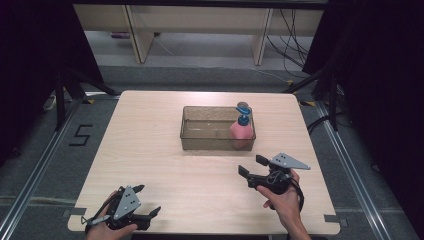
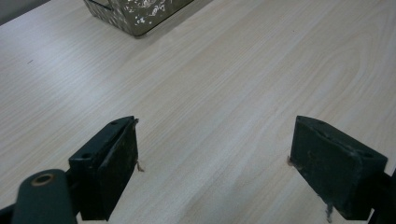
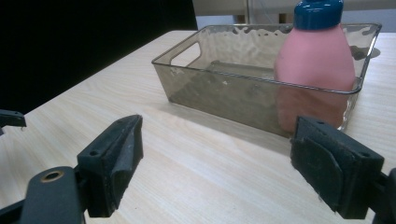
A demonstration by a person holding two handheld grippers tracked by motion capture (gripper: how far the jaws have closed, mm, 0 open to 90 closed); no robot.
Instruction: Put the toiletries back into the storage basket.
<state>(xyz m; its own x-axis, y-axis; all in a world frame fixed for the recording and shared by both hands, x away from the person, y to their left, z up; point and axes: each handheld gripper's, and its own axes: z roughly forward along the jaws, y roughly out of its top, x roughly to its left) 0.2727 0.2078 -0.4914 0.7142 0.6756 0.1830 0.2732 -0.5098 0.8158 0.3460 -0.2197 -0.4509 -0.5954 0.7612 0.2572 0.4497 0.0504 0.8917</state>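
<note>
High view has the pink bottle (image 1: 241, 131) standing upright in the right end of the clear bin (image 1: 200, 140), mid-surface (image 1: 150, 165). Right hand-held gripper (image 1: 253, 166) sits just in front of the bin, jaws spread, nothing held. Left hand-held gripper (image 1: 148, 200) is well back, also spread. Looks like pre-grasp; next it needs lining up on the bottle.
</note>
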